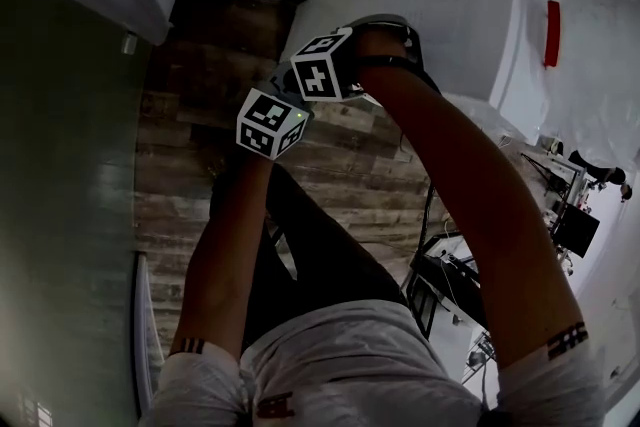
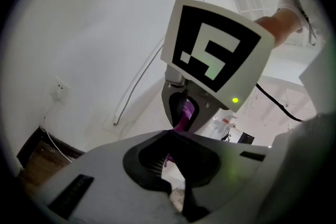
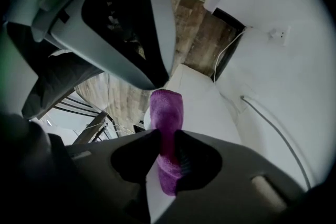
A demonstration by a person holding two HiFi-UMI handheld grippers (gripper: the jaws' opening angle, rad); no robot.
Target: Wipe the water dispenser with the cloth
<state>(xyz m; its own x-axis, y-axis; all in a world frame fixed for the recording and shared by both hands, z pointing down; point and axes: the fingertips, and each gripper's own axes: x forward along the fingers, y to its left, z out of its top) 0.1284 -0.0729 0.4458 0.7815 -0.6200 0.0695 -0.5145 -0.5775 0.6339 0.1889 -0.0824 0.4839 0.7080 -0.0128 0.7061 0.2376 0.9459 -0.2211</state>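
Fuzzy purple cloth (image 3: 167,113) folded into a thick roll, pinched tight in the right gripper (image 3: 168,147), over the smooth white boxy water dispenser (image 3: 205,107) near its rounded edge — left gripper (image 2: 176,176) just beside, jaws parted and empty, plain white wall (image 3: 283,60) close behind.

Napped cloth, smooth casing
The purple cloth (image 3: 167,113) looks fuzzy and soft; the water dispenser (image 3: 202,107) is smooth white plastic; the floor (image 1: 190,155) is matt, grainy wood planks.
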